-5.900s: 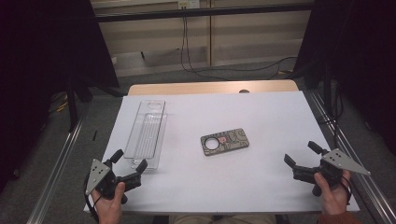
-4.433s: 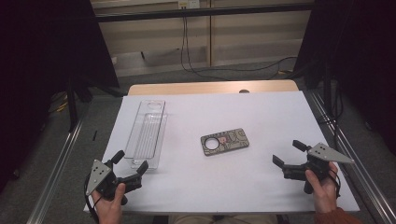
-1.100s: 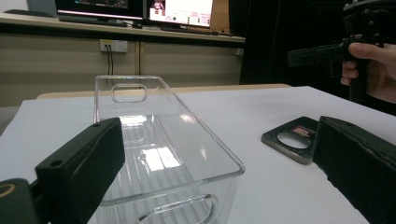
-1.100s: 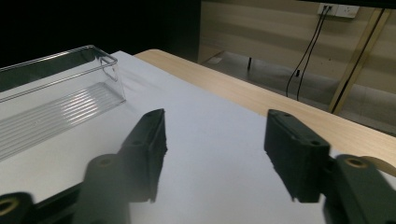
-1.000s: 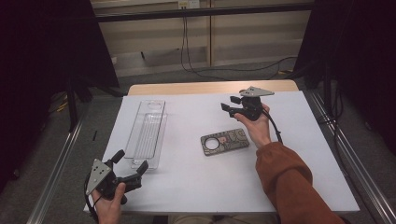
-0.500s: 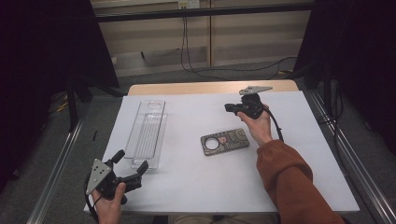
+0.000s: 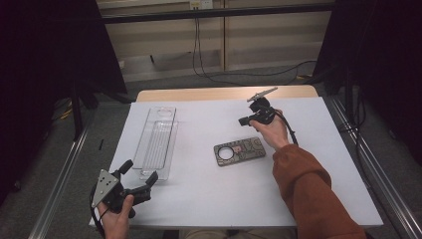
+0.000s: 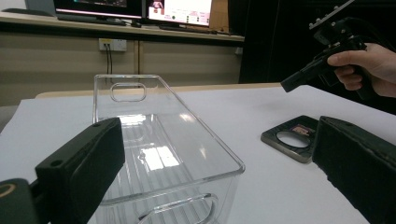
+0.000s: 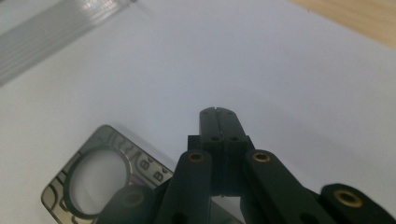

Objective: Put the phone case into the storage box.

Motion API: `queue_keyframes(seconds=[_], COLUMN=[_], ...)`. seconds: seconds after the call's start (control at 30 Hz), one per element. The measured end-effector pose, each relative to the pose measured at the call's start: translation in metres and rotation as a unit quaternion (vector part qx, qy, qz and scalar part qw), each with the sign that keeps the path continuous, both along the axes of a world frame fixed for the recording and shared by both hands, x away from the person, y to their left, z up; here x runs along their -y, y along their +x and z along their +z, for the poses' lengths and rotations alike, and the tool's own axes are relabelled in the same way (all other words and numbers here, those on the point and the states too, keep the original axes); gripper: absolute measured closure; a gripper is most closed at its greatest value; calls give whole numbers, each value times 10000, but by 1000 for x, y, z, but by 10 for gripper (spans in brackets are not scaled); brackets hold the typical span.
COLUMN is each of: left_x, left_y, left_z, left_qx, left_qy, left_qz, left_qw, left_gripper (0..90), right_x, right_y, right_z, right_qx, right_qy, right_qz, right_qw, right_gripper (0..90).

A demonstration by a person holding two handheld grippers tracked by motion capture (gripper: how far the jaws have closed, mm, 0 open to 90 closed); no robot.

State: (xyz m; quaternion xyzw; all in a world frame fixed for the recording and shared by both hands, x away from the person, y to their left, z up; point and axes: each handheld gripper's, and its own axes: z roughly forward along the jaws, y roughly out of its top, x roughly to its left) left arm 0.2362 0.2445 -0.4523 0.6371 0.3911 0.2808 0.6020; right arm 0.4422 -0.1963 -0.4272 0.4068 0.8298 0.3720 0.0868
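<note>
A flat dark patterned card with a round window [image 7: 239, 151] lies on the white table [image 7: 199, 199] near the middle; it also appears as the card [image 8: 294, 142] and the card [image 9: 88, 184]. My right gripper [image 7: 244, 121] hovers above and behind the card, its jaws pressed together with nothing between them, seen close as the right gripper [image 9: 218, 116] and from afar as the right gripper [image 8: 287, 85]. A clear plastic tray [image 7: 158, 142] lies at the left. My left gripper [image 7: 141, 172] rests open at the tray's near end, and in its own view the tray [image 8: 154, 140] sits just ahead.
A wooden table edge [image 7: 224, 93] runs along the back. Metal rails [image 7: 59, 179] flank both sides. Cables [image 7: 219, 74] hang behind the table. Monitors [image 8: 140, 9] stand on a shelf at the far wall.
My right gripper travelled from the near right corner up to the area behind the card and its jaws closed. It has shifted slightly left in the last second. The left gripper stayed still.
</note>
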Motion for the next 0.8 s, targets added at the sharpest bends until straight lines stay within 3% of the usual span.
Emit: queue_keyframes(seconds=[0.1,0.17,0.33,0.57,0.8], left_x=[0,0,1,1,1], left_y=[0,0,0,0,0], left_z=[0,0,0,-1,-1], left_qx=[3,-21,-10,-19,-25], left_qy=[1,4,-25,36,42], left_qz=[-2,-10,-33,-33,-12], left_qw=[10000,10000,10000,10000,10000], left_gripper=[27,27,27,27,27], right_x=[0,-1,-2,6,2], right_y=[4,7,12,18,20], right_z=[-4,-5,-13,-24,-26], right_qx=[-272,-543,-940,-1295,-1470], right_qy=[-187,-343,-663,-931,-1112], right_qz=[-16,2,91,42,100], right_qw=[9995,9979,9933,9872,9828], right_gripper=[900,900,900,900,900])
